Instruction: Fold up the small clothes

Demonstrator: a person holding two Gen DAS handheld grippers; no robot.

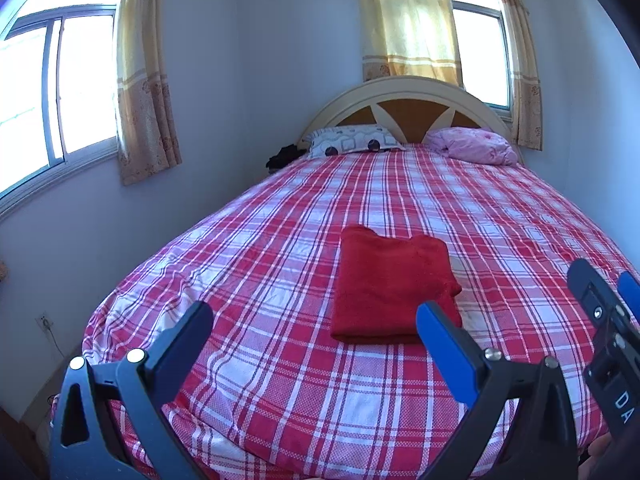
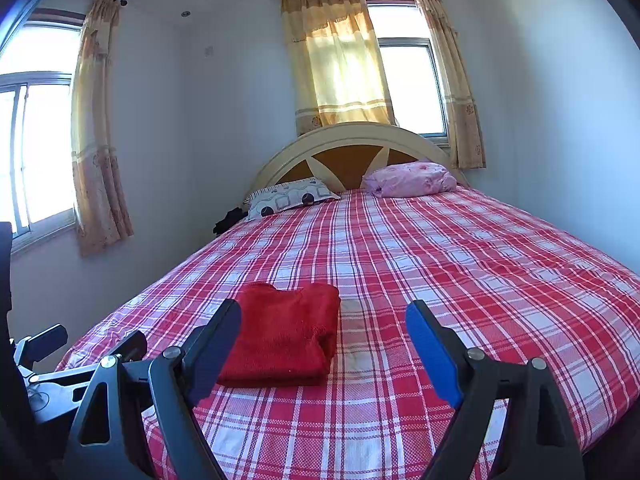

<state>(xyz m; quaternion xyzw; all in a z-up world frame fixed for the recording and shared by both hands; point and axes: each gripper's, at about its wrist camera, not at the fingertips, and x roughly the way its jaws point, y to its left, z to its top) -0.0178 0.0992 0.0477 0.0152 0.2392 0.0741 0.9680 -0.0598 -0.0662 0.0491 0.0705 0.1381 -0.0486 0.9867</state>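
Both grippers hover apart over the red-and-white plaid bed [image 1: 280, 220], jaws wide and holding nothing: left gripper [image 1: 316, 320], then right gripper [image 2: 324, 320]. One folded red fleece garment [image 1: 392, 284] lies between them on the bed; only the left view shows its near right corner.

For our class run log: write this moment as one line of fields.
garment: red cloth folded, flat on plaid bed | left gripper: open, empty | right gripper: open, empty | contact: none
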